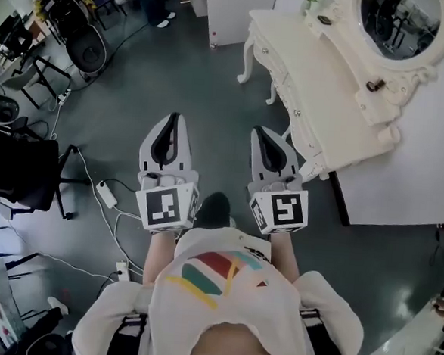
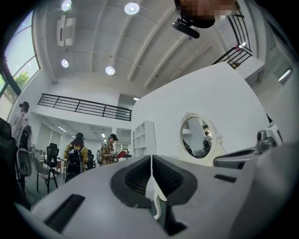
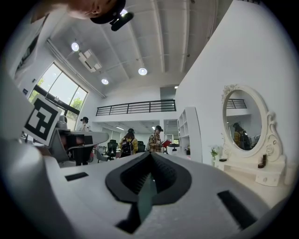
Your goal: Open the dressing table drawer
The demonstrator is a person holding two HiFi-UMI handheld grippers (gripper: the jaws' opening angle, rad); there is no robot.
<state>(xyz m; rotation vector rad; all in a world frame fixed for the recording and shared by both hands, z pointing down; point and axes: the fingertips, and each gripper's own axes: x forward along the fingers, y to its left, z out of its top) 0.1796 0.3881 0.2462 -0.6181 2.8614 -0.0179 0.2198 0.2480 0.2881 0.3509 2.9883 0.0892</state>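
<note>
Near the dressing table point(image 1: 327, 82), left hand-held gripper point(image 1: 173, 118), right hand-held gripper point(image 1: 260, 130), jaws together, empty; ceiling lights point(image 2: 131, 8) in gripper views only.

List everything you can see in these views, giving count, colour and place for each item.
dressing table: one, cream, upper right in the head view
mirror: one, oval, cream frame, at the table's back
office chairs: several, black, on the floor at left
power strips: two, white, with cables, on the floor at left
shelf unit: one, white, beside the wall
people: three, standing far back
left gripper: one, grey, jaws shut, empty
right gripper: one, grey, jaws shut, empty
shirt: one, white with coloured print, bottom centre
</note>
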